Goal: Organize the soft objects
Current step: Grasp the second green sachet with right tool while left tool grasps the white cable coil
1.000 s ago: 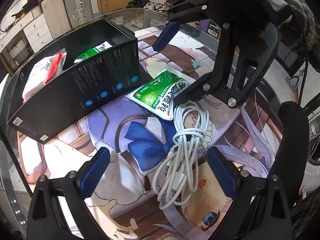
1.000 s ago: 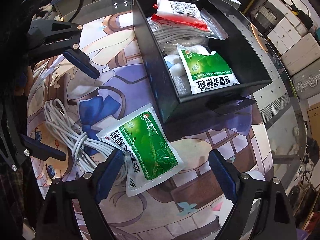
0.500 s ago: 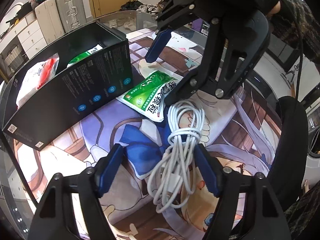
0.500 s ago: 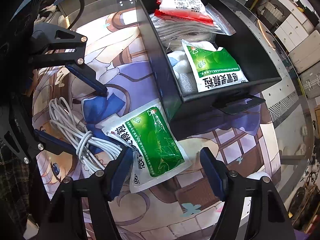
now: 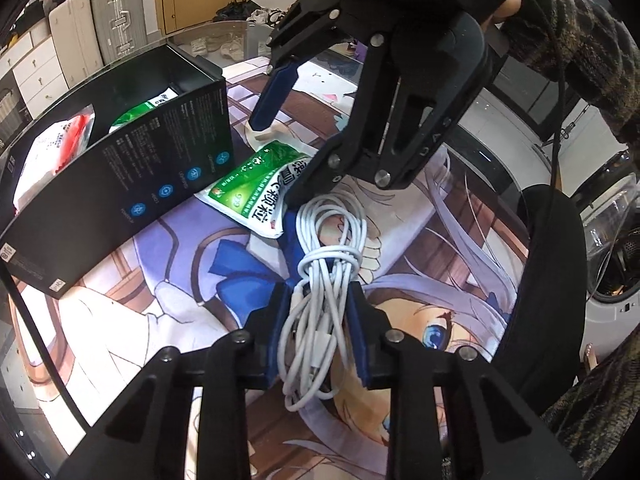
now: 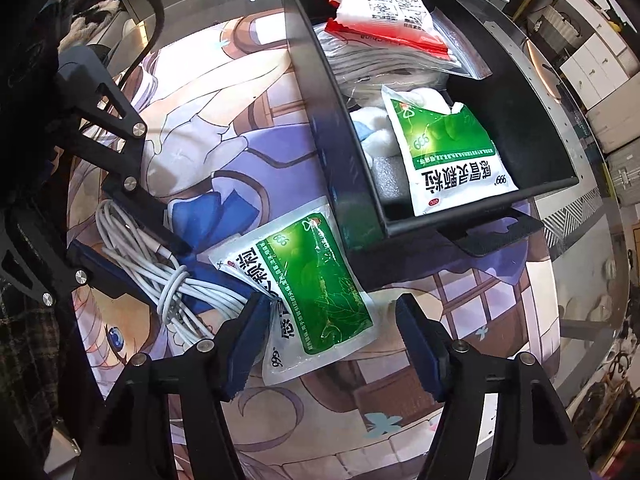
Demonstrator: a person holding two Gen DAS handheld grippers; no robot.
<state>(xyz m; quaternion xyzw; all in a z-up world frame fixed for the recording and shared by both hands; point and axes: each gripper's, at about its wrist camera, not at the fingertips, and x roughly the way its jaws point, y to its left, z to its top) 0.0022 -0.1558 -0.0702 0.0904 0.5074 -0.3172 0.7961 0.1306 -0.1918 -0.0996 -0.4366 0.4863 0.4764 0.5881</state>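
A coiled white cable (image 5: 328,264) lies on the printed mat, and my left gripper (image 5: 318,296) is closing on its middle, pads pressing the strands. The same cable (image 6: 168,280) and left gripper (image 6: 166,274) show at the left of the right wrist view. A green-and-white sachet (image 6: 320,280) lies flat beside the black box (image 6: 340,140). My right gripper (image 6: 332,300) points down over it, jaws closing. The left pad is at the sachet's edge and the right pad is clear of it. From the left wrist view, the right gripper (image 5: 276,162) straddles the sachet (image 5: 256,188).
The black box (image 5: 160,160) holds a second green sachet (image 6: 452,160), a red-and-white pack (image 6: 392,12), a clear bag of grey cord and a white plush (image 6: 376,132). The mat (image 6: 460,300) covers a round glass table. Suitcases (image 5: 112,24) and drawers stand beyond it.
The left jaws went from wide apart to closed on the cable bundle. The right jaws narrowed around the green sachet, which fills more of its view.
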